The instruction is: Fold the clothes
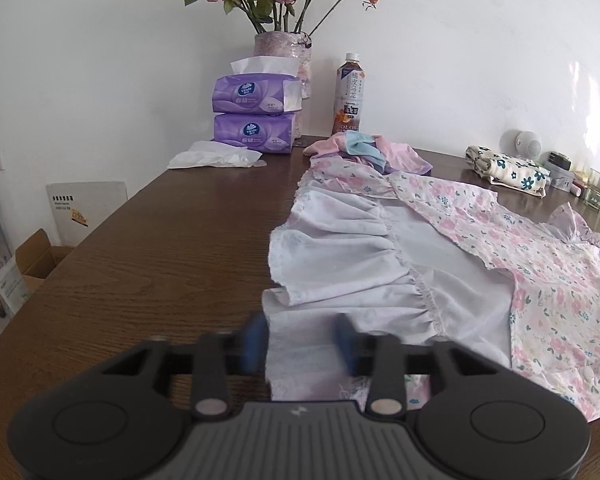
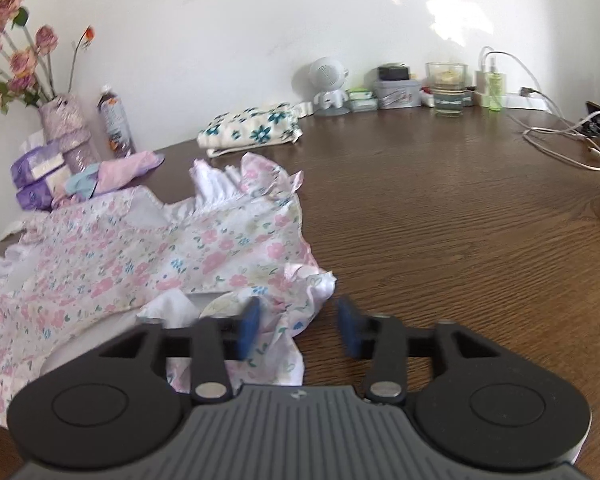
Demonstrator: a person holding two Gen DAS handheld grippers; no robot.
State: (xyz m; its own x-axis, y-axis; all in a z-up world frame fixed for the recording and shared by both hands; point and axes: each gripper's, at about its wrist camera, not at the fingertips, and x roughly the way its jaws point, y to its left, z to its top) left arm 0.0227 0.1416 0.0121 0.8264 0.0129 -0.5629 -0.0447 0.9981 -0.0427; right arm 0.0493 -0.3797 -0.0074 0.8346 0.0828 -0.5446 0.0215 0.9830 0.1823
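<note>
1. The wooden table (image 2: 440,208) stretches ahead of both grippers.
2. The floral dress (image 1: 540,280) lies spread just ahead of the left gripper (image 1: 302,344), its white lining turned up over the print; folding looks barely begun.
3. A folded floral garment (image 2: 252,128) sits well beyond, seemingly finished; a pink bundle (image 1: 396,152) waits farther off.
4. The left gripper's jaws stand apart astride the hem, and the right gripper (image 2: 302,330) is likewise spread, over a ruffled sleeve.

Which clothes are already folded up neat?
The cream cloth with dark blue flowers, lying at the back of the table. The pink flowery dress is spread open, and the pink and blue pile is crumpled.
</note>
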